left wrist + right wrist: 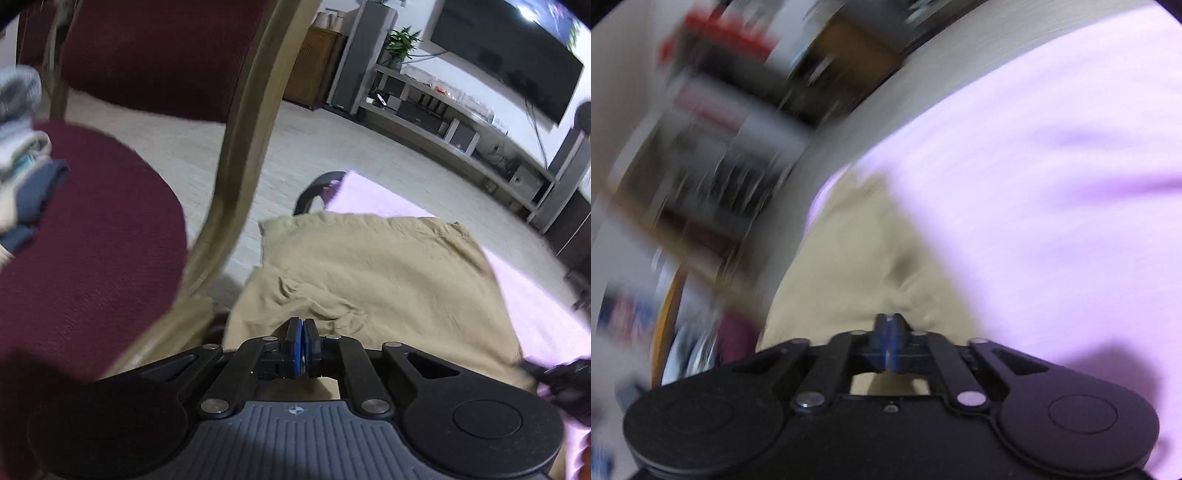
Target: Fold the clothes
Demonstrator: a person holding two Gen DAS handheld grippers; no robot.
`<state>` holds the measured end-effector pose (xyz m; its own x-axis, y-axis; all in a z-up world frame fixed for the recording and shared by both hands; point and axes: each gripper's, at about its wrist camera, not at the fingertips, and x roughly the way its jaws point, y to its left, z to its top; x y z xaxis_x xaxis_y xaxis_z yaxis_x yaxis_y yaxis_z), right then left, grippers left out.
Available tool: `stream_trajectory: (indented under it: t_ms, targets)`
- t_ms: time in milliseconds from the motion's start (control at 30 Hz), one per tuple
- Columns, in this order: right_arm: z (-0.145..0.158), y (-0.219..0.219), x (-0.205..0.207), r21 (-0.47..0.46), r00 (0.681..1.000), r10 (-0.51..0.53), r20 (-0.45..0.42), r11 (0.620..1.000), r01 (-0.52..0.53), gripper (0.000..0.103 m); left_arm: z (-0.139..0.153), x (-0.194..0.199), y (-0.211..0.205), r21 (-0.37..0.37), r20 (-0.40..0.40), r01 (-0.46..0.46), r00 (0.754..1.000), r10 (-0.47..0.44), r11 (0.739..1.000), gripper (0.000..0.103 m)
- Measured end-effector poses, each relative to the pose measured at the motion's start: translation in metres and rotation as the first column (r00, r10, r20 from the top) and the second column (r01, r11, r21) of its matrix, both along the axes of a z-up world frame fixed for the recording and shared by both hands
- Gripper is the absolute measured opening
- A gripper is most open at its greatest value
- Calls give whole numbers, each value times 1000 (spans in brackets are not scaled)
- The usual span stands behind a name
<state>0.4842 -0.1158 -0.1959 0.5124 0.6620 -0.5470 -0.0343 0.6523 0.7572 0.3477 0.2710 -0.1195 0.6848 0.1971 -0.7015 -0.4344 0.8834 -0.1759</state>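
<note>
Both sets of jaws are pressed together right now. Our left gripper (302, 325) has its blue pads (294, 341) closed with a bunched ridge of the tan cotton garment (369, 266) right at the tips, so it looks like a pinch on that fabric, though we can't see cloth actually between the pads. Our right gripper (889, 320) is shut too, sitting over the same tan cloth (857, 258); that view is smeared with blur, so whether it really has a fold is hard to call.

Moving outward, the garment lies spread on a pale pink sheet (373, 195) on the light floor (332, 147), one edge reaching toward the rounded maroon upholstered chair seat (92, 240) with its bent wooden frame (236, 155). A small stack of folded clothes (22, 177) sits on that seat. A TV (517, 51) and low shelf unit sit far behind.

We'd guess we're carrying an edge over for a fold. To do it well, keep both pinches level with each other, move together so the edge stays straight, and lay it down flat before letting go. Watch that the cloth doesn't snag the chair leg.
</note>
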Motion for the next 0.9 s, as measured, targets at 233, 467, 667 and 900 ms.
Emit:
stream_trajectory:
  t_ms: [233,467,667,900]
  targets:
    - [32,-68,-46,-140,998,-57,-25,989,53,25,32,-78,-20,2,14,76,997,-76,997,9]
    - [107,-115,-141,-242,992,115,-53,962,-124,32,54,-193,-58,-130,0,291,956,-293,948,9]
    - [132,-102,-233,-152,982,177,-70,971,-186,37,44,-242,-109,-222,3,438,894,-449,871,10]
    - [52,-14,-246,174,960,249,-128,958,-226,27,15,-239,-141,-99,-70,363,926,-371,926,8]
